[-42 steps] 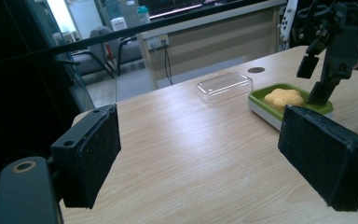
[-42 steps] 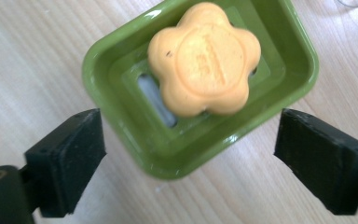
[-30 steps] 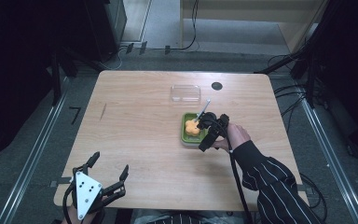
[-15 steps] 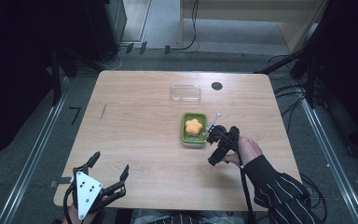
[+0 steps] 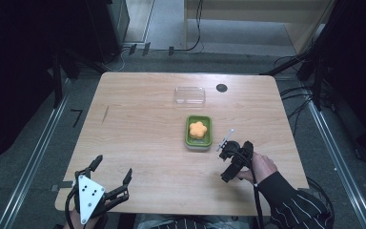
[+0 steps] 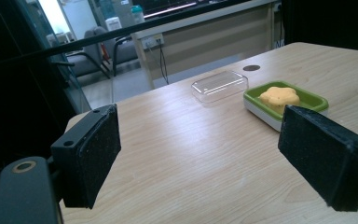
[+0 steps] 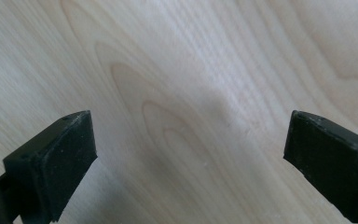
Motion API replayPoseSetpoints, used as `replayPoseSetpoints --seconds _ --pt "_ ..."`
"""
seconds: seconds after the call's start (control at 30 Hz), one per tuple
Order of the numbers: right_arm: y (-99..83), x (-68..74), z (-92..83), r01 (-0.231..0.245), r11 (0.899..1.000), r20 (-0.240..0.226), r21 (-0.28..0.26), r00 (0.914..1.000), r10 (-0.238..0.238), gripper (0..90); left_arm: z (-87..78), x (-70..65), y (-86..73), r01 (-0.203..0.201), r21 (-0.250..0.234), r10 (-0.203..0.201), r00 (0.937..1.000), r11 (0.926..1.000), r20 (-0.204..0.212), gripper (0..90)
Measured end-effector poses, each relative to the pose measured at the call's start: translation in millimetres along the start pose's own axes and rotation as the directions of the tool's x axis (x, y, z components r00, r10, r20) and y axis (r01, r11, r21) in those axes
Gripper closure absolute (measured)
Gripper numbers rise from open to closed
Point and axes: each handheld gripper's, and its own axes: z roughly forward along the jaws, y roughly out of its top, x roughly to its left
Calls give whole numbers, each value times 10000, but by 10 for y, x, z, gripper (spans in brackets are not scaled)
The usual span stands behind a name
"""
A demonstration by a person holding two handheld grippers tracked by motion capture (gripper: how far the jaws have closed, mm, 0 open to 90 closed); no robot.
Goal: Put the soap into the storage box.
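Two grippers: both with jaws spread wide, nothing between them.
Right gripper (image 5: 228,151): right of centre in the high view, just right of the green tray and apart from it, tilted down over bare wood; its own view has the jaws at the lower corners and table grain between.
Left gripper (image 5: 112,175): lower left of the high view, at the near table edge, grey plate on top, well apart from the tray.
Green tray (image 5: 198,142): centre of the high view, on the table (image 5: 138,124); upper right in the left gripper view.
Orange flower-shaped piece (image 5: 198,130): lying in the tray.
Clear lid (image 5: 189,95): above the tray in the high view, flat on the wood, apart from it.
Dark round hole (image 5: 221,88): just right of the lid.
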Motion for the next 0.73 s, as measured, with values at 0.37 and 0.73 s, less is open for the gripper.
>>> replayPoseSetpoints --seconds 0.37,0.73 --pt "-297 149 110 -151 9998 -147 -120 9998 149 26 1 0 2 22 -3 -22 10000 10000 12 130" --pt "-371 161 125 -122 9999 -155 -74 9998 121 27 13 -13 9 -11 -5 11 10000 10000 -1 130"
